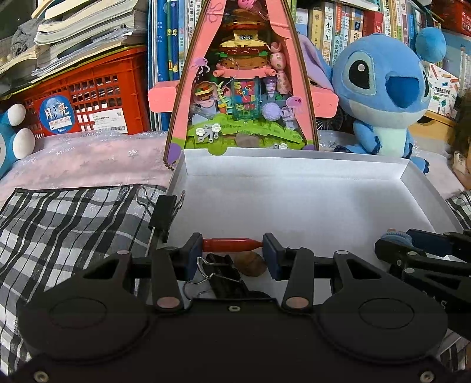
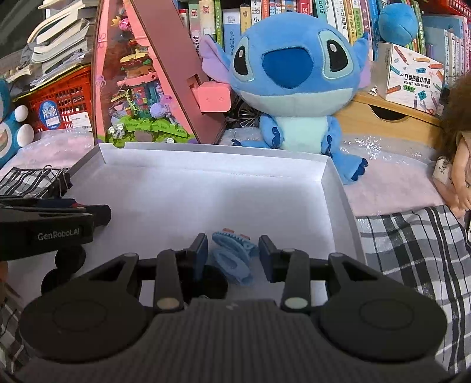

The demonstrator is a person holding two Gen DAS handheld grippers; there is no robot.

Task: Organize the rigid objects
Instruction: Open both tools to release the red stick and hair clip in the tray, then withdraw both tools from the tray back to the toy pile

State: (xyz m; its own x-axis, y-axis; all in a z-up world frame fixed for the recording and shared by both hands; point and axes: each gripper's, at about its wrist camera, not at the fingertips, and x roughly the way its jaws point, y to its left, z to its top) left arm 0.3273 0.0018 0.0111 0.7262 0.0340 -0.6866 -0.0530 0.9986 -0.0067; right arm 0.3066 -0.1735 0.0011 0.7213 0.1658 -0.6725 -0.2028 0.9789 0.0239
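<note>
Nearest the camera is the left gripper (image 1: 232, 250), its jaws clamped on a red pen (image 1: 232, 244) that's pinched end to end between the pads, held just over the near edge of the white box (image 1: 294, 200). Right under it sit a black binder clip (image 1: 220, 277) and a brown walnut-looking thing (image 1: 249, 263). Another binder clip (image 1: 163, 213) is on the box's left wall, next to the plaid cloth (image 1: 73, 224).

The right gripper (image 2: 232, 253) hangs over the box's near right corner. A blue hair claw (image 2: 234, 257) sits between its jaws, which look loose: there's a gap on both sides of the claw, so not pinching it. Can't tell whether the claw rests on the box floor.

The box is otherwise bare white cardboard. Behind it: a pink triangular toy display (image 1: 241, 76), a blue plush (image 2: 297, 79), a red crate (image 1: 88, 94), and a row of books (image 2: 294, 14).
</note>
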